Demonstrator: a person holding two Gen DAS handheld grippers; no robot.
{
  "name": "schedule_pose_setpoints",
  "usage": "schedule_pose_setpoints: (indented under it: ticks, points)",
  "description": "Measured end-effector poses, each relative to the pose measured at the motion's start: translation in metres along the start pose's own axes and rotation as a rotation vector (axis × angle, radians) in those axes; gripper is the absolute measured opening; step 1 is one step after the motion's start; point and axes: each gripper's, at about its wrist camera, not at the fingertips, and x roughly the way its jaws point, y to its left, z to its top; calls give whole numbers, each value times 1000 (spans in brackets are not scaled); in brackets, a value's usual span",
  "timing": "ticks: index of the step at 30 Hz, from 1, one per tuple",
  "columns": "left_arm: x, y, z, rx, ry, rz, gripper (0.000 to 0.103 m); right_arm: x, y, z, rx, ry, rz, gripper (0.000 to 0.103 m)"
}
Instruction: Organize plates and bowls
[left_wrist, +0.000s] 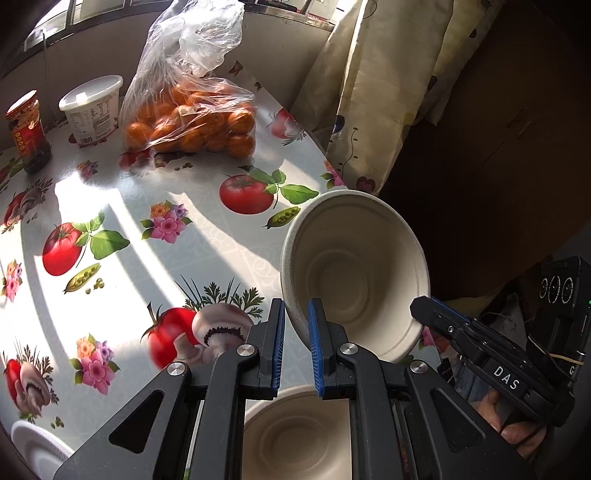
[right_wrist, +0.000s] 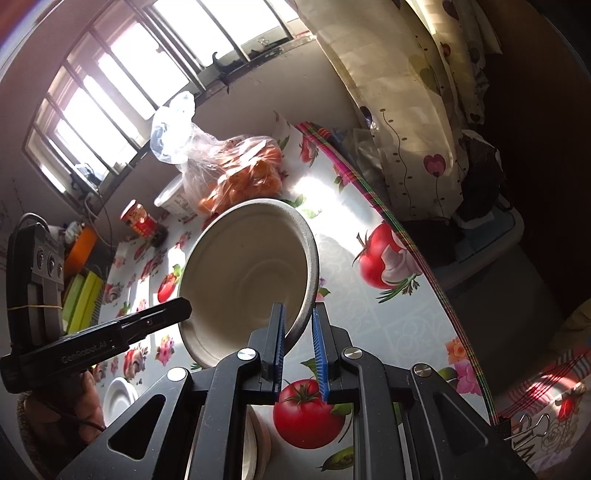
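A beige paper bowl (left_wrist: 356, 266) is held tilted above the table, its hollow facing the cameras. My left gripper (left_wrist: 296, 317) has its blue pads around the bowl's left rim. My right gripper (right_wrist: 298, 325) has its pads around the rim of the same bowl (right_wrist: 247, 273) on the opposite side; it also shows in the left wrist view (left_wrist: 428, 306). A second beige bowl (left_wrist: 295, 435) sits on the table below the left gripper. A white plate (left_wrist: 33, 446) lies at the table's near left edge.
The round table (left_wrist: 207, 240) has a fruit-print cloth. At its far side stand a bag of oranges (left_wrist: 195, 118), a white tub (left_wrist: 94, 107) and a red jar (left_wrist: 27, 129). A curtain (left_wrist: 369, 92) hangs to the right, past the table edge.
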Motion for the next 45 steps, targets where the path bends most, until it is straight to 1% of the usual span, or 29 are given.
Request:
schedule_pose_setpoints:
  ticks: [12, 20, 34, 39, 45]
  points:
    - [-38, 6, -26, -9, -48, -14, 14, -26, 30, -23, -32, -23, 21, 15]
    - [-60, 9, -45, -10, -78, -25, 14, -36, 41, -41, -34, -25, 26, 15]
    - [-77, 20, -76, -19, -86, -36, 14, -51, 58, -70, -38, -37, 41, 15]
    - [-78, 22, -88, -17, -88, -29, 14, -52, 61, -83, -38, -29, 35, 15]
    - [-76, 28, -102, -33, -74, -41, 14, -51, 61, -96, -30, -11, 33, 15]
